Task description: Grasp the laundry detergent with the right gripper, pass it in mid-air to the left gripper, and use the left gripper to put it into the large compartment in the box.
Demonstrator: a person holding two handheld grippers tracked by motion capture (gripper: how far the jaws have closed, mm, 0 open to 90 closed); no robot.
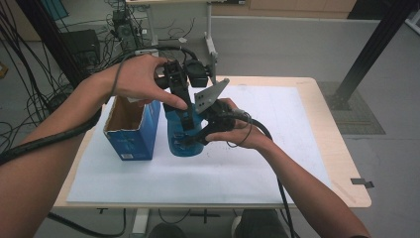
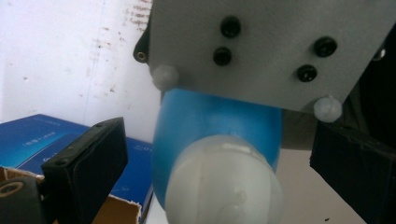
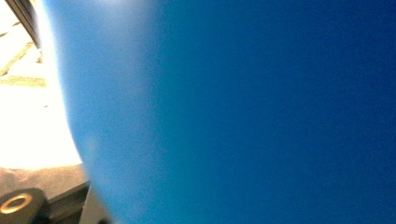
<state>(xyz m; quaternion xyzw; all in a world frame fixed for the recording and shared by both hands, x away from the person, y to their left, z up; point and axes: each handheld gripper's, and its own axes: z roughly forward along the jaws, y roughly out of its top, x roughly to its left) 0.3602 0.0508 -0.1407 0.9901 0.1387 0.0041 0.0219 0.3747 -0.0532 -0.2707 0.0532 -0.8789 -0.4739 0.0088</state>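
Right claw (image 1: 190, 141) clenched on bottle (image 2: 217, 135), upright by box (image 1: 130, 130). Left claw (image 2: 219, 158) released, jaws astride white cap (image 2: 224, 184). Center on cap, close square, right holds firm.

The blue bottle (image 3: 243, 112) is blurred, hiding the right tongs' grip.
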